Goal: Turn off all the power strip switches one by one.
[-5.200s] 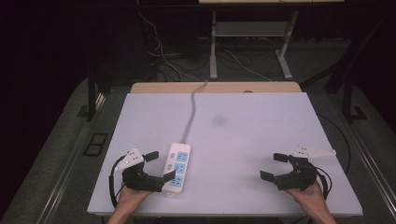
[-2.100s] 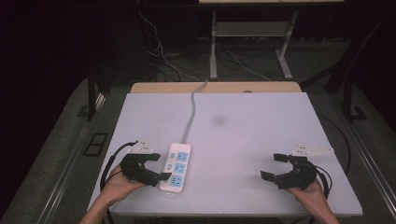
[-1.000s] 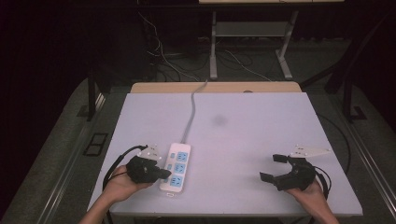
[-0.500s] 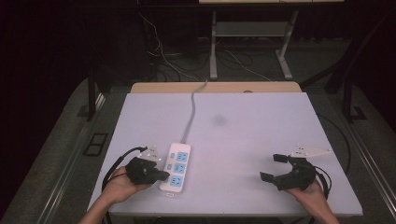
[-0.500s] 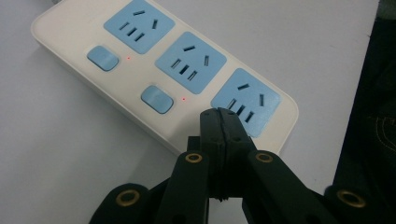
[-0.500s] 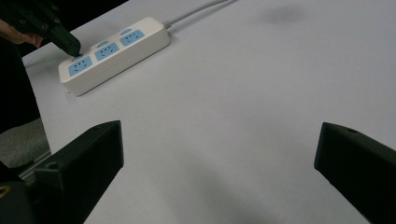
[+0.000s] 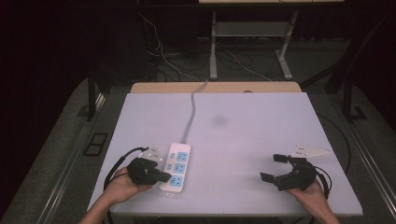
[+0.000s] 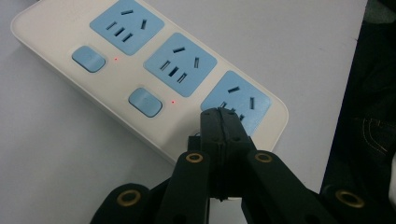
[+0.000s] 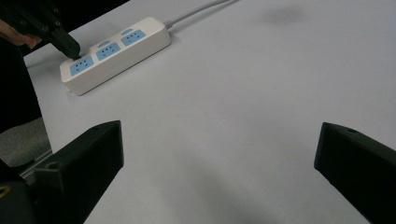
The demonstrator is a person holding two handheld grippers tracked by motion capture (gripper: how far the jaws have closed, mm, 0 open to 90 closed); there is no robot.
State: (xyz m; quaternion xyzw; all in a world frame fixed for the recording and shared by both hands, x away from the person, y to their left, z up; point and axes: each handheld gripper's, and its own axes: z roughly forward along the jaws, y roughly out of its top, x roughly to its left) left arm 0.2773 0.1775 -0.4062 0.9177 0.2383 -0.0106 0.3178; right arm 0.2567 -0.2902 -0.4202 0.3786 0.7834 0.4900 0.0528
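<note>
Left gripper jaws closed at power strip, right gripper spread

Left gripper: black jaws, black linkage arms, brass-ringed pivot screws | right gripper: black blocky jaws, grey three-cornered plate on top, black looping cable | person: bare forearms, dark jeans with stitched seam.
</note>
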